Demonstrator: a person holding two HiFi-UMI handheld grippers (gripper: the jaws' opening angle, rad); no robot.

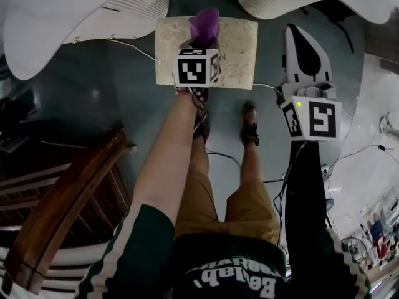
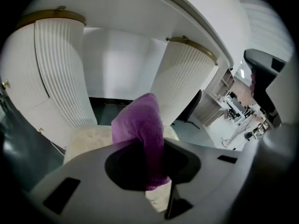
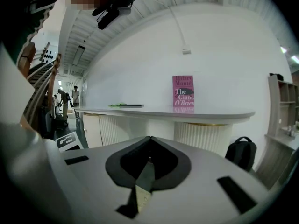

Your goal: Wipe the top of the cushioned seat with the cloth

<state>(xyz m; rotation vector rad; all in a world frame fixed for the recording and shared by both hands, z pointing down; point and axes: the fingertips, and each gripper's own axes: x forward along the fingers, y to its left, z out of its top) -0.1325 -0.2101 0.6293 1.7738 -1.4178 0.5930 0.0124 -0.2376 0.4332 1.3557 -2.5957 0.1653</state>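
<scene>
— Cloth (image 1: 206,22)?
— Purple, pinched in the left tongs (image 2: 148,169), held over the cushioned seat (image 1: 240,55).
— Right tongs (image 3: 148,149)?
— Pressed together on nothing, apart from the seat, off to its right.

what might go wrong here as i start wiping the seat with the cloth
1. The purple cloth sits bunched in the left gripper, so only a narrow strip may touch the cushioned seat, leaving patches unwiped.
2. It could slip from the jaws when dragged.
3. A cable runs across the floor by the shoes: a trip hazard.
</scene>
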